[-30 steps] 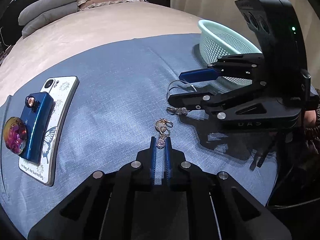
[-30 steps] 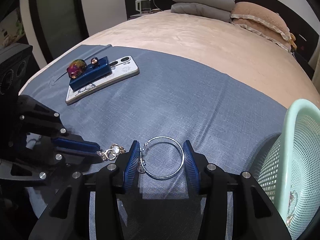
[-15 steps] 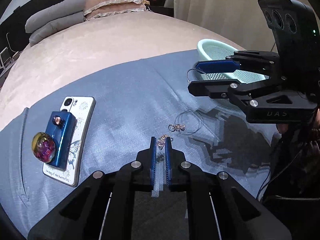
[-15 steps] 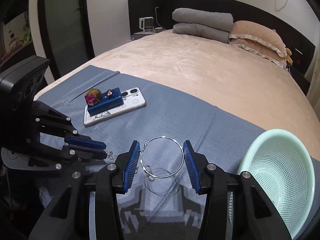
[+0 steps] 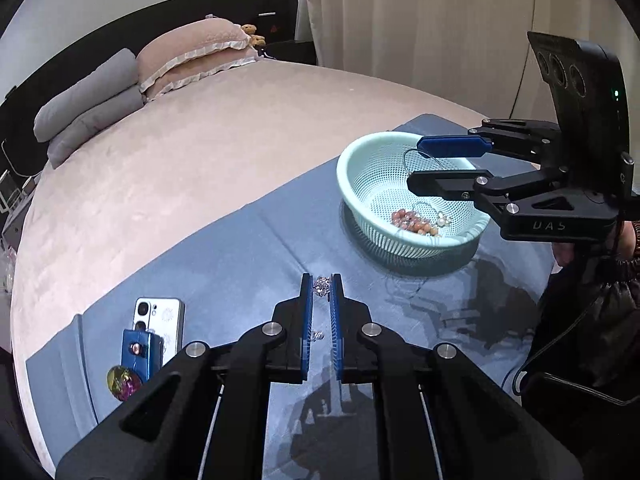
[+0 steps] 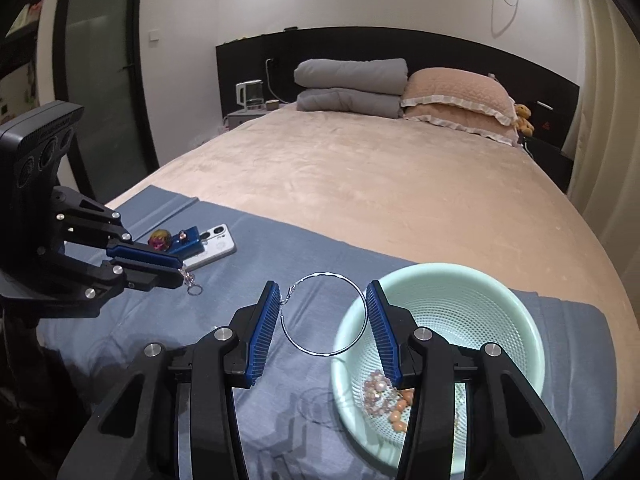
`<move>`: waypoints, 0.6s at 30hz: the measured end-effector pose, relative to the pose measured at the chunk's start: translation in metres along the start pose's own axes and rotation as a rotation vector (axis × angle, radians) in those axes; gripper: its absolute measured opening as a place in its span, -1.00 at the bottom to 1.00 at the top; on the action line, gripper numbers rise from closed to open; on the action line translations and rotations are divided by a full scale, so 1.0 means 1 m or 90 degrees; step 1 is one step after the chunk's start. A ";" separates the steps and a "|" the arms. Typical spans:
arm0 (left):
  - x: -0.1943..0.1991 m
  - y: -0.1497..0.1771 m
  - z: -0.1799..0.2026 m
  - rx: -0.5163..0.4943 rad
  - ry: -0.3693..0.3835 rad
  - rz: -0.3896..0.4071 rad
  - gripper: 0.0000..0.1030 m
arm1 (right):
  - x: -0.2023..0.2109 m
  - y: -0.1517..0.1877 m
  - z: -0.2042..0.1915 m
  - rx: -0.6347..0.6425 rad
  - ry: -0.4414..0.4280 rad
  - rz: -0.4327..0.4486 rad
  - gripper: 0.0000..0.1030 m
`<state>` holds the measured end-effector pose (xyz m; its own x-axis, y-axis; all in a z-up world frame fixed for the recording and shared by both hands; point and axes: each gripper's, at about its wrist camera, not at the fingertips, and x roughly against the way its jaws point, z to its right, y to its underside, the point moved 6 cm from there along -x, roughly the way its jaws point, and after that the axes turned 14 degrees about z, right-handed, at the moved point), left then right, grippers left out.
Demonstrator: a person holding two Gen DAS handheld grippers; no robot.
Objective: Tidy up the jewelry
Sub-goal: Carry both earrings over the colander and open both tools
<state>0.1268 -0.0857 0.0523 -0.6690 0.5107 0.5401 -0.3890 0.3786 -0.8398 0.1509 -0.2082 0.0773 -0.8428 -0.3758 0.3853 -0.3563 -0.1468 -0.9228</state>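
2 pieces are airborne at once. A hoop earring point(image 6: 325, 314) is pinched across its width between the right tongs point(image 6: 322, 322), held above the rim of the mesh basket point(image 6: 516, 292), only partly over the bowl. A small sparkly earring point(image 5: 322, 285) is clamped at the very tips of the left tongs point(image 5: 321, 286), well apart from the basket, over the blue cloth point(image 5: 248, 264).

Risks, as judged:
- Hoop is thin and springy; if released before it is centred, it could catch the rim and roll off onto the bed.
- Small earring is held only at the pad tips, with a ring dangling below; a jolt could shake it loose onto the cloth.
- 2 tongs converging on 1 basket could collide.

Beads point(image 5: 414, 220) already lie in the basket.
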 end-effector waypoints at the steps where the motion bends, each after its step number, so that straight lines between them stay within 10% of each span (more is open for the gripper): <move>1: -0.004 -0.005 0.003 -0.006 0.004 0.001 -0.83 | 0.004 0.001 0.007 -0.005 0.007 0.003 -0.18; 18: -0.111 -0.061 0.095 -0.097 0.122 -0.048 -0.83 | 0.016 0.063 0.108 -0.082 0.083 -0.039 -0.18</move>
<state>0.1648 -0.2387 0.0380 -0.5039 0.6085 0.6130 -0.3233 0.5252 -0.7872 0.1587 -0.3225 0.0247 -0.8598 -0.2473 0.4467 -0.4505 -0.0440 -0.8917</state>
